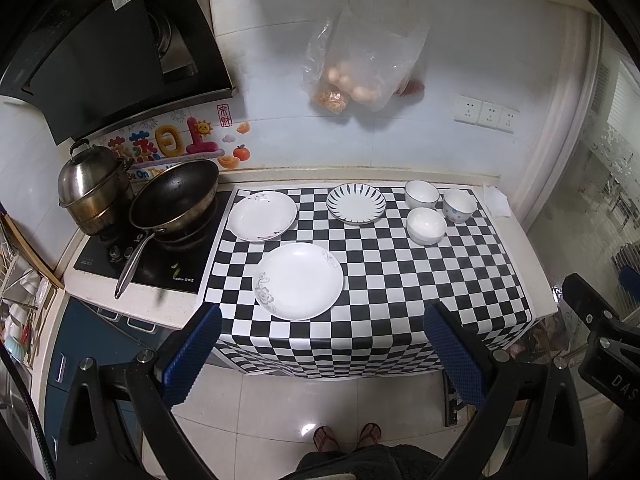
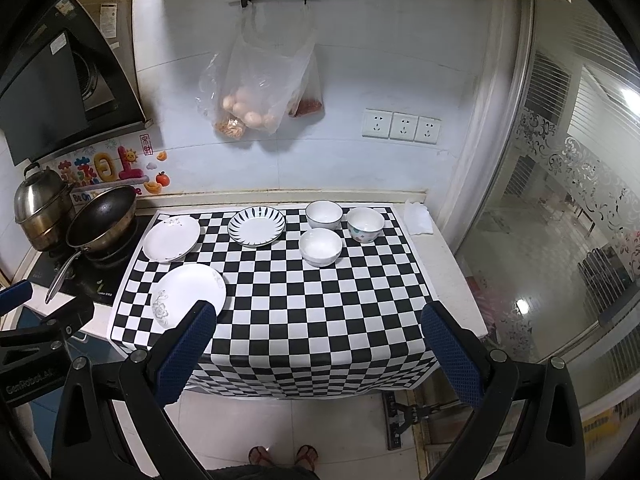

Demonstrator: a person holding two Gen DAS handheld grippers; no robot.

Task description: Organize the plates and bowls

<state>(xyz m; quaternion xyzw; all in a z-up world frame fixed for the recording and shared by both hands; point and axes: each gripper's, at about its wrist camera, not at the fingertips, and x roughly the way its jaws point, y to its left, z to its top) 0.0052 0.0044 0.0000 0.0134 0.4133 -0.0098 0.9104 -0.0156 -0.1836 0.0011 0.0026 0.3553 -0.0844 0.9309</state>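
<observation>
Both claws, left claw (image 1: 322,344) and right claw (image 2: 318,344), hang apart and empty short of the checkered bench (image 1: 400,280). Nothing stacked yet: three white ceramic plates (image 1: 299,280) spread toward ten o'clock, three small white bowls (image 1: 426,225) cluster at one o'clock.
</observation>
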